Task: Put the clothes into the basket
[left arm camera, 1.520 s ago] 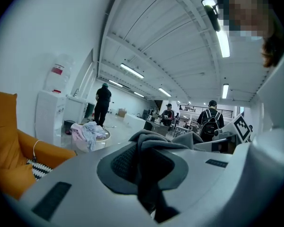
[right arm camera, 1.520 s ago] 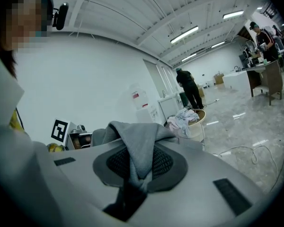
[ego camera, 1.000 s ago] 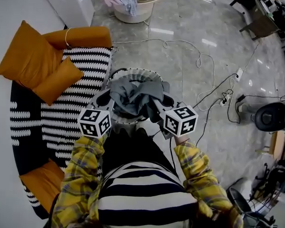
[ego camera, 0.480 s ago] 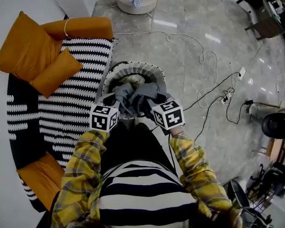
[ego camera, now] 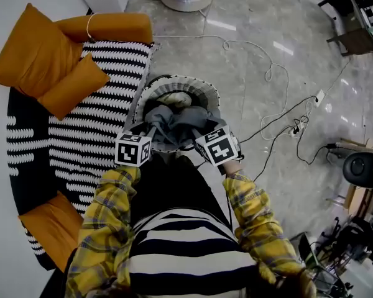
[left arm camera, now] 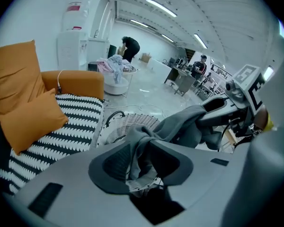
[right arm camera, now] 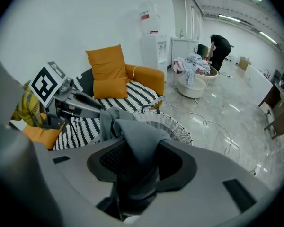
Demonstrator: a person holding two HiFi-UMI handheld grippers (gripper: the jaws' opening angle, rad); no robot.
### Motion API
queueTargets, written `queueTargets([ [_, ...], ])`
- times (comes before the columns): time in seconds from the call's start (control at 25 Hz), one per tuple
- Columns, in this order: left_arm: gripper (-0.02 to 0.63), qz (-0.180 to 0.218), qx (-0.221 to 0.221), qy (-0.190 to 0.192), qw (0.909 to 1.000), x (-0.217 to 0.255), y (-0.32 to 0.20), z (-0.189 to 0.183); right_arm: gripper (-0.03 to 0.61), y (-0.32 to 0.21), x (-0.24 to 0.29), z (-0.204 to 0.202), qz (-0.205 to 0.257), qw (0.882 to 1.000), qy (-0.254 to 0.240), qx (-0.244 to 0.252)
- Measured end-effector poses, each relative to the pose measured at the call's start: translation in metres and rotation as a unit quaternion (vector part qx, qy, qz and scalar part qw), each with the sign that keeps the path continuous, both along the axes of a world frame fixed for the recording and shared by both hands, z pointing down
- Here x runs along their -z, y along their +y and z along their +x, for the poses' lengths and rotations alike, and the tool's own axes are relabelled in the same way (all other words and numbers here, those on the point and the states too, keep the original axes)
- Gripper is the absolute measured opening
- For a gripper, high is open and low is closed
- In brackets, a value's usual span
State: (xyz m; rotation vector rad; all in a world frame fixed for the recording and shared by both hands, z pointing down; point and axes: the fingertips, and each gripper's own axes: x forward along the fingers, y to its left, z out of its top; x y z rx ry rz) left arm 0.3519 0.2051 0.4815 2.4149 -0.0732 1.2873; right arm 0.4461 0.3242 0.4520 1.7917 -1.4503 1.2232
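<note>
Sinking toward the white wicker basket point(left arm camera: 125, 120) just below, the left gripper point(left arm camera: 139, 161) and right gripper point(right arm camera: 142, 167) have just been opening their jaws. Half-wide now, the dark grey cloth garment point(ego camera: 174, 120) hangs loose between them — the release, I judge.

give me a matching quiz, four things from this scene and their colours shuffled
1 garment
2 basket
3 cushions
4 sofa cover

a orange
b white weave
c grey
d black and white stripes

Pairs: 1-c, 2-b, 3-a, 4-d
</note>
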Motion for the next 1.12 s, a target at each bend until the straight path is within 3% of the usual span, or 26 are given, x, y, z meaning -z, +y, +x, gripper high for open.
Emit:
queueTargets([
  [0.16, 0.132, 0.017, 0.005, 0.024, 0.9996, 0.011, -0.013, 0.005, 0.19, 0.004, -0.003, 0.001, -0.026, 0.999, 0.026, 0.03],
  [0.32, 0.13, 0.01, 0.025, 0.061, 0.9978, 0.025, -0.019, 0.012, 0.189, -0.009, 0.017, 0.013, 0.005, 0.997, 0.06, 0.039],
  [0.52, 0.103, -0.003, 0.047, 0.114, 0.9923, 0.051, -0.016, 0.017, 0.147, -0.017, 0.042, 0.024, 0.073, 0.996, 0.048, -0.004],
  [0.84, 0.063, 0.011, 0.086, 0.186, 0.9787, 0.099, -0.023, 0.014, 0.082, -0.004, 0.057, 0.021, 0.121, 0.99, 0.033, -0.059],
  [1.12, 0.06, 0.035, 0.083, 0.224, 0.9705, 0.135, -0.022, 0.013, 0.044, 0.005, 0.095, 0.021, 0.194, 0.975, 0.028, -0.103],
])
